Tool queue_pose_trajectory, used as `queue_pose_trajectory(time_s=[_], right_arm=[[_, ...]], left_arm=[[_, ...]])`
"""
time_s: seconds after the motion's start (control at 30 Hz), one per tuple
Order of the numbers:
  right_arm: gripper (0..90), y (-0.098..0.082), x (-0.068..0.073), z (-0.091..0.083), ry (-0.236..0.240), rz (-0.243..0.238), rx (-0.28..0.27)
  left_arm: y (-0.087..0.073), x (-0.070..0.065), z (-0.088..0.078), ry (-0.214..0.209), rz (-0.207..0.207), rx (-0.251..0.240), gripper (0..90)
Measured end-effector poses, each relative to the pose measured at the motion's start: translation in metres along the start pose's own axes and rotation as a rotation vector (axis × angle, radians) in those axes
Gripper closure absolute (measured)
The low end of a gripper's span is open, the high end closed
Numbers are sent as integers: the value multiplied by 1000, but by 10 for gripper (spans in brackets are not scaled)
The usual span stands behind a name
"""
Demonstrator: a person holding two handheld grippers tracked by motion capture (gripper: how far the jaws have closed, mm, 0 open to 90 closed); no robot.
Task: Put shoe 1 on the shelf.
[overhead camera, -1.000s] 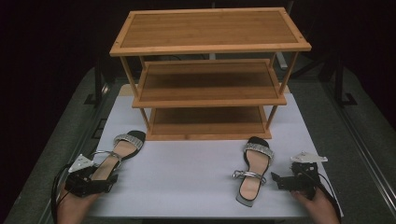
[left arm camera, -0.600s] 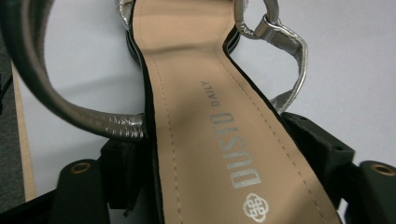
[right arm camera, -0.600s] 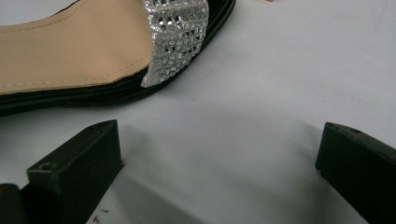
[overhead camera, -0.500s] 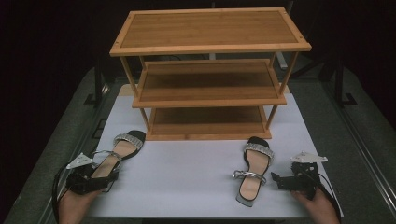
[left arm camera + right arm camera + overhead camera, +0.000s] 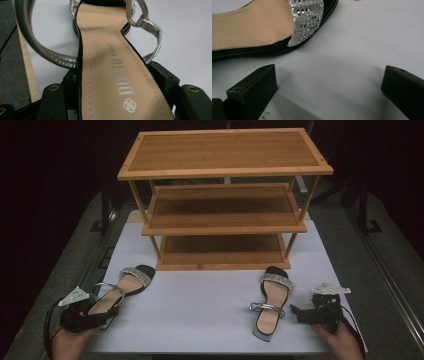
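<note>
The high view looks forward and down on the rack (image 5: 223, 200) and white mat (image 5: 210, 305). The left gripper view sits very close over the left sandal (image 5: 112, 65) (heel end nearest). The right gripper view skims low above the mat, catching the right sandal (image 5: 262, 27).

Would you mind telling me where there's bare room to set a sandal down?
All three shelves of the rack are bare. The mat is open between the left sandal and right sandal. Its corners are crowded by the left gripper and right gripper.
</note>
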State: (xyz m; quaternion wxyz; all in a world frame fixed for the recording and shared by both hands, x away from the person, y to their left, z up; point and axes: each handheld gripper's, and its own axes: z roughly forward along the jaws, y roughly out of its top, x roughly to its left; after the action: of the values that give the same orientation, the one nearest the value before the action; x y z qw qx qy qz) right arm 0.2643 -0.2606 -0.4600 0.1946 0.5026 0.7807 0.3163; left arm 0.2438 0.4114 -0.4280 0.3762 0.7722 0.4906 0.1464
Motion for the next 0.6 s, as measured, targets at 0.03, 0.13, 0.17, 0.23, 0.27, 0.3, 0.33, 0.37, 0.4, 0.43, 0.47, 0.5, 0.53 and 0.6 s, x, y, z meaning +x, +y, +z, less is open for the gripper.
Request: queue_pose_trajectory(time_s=[0.03, 0.13, 0.17, 0.23, 0.27, 0.3, 0.33, 0.37, 0.4, 0.43, 0.47, 0.5, 0.53, 0.6], right_arm=[[0, 0, 0, 0, 0, 0, 0], [0, 0, 0, 0, 0, 0, 0], [0, 0, 0, 0, 0, 1, 1], [0, 0, 0, 0, 0, 1, 0], [0, 0, 0, 0, 0, 0, 0], [0, 0, 0, 0, 0, 1, 0], [0, 0, 0, 0, 0, 1, 0], [0, 0, 0, 0, 1, 1, 0], [0, 0, 0, 0, 0, 1, 0], [0, 0, 0, 0, 0, 0, 0], [0, 0, 0, 0, 0, 1, 0], [0, 0, 0, 0, 1, 1, 0], [0, 0, 0, 0, 1, 1, 0], [0, 0, 0, 0, 1, 1, 0]], left_arm=[[0, -1, -3, -3, 6, -7, 370], [1, -3, -5, -14, 6, -18, 371], [2, -4, -5, -20, 3, -23, 372], [4, -7, -6, -44, 1, -38, 372], [5, -8, -6, -53, 1, -46, 372], [5, -8, -6, -53, 1, -46, 372], [5, -10, -6, -59, 4, -53, 372], [6, -12, -6, -63, 6, -57, 372], [9, -15, -6, -75, 12, -64, 372], [9, -16, -5, -80, 13, -68, 372], [11, -18, -5, -90, 14, -72, 372], [12, -19, -4, -97, 15, -76, 372], [13, -21, -3, -105, 21, -75, 372], [16, -24, -1, -114, 29, -80, 373]])
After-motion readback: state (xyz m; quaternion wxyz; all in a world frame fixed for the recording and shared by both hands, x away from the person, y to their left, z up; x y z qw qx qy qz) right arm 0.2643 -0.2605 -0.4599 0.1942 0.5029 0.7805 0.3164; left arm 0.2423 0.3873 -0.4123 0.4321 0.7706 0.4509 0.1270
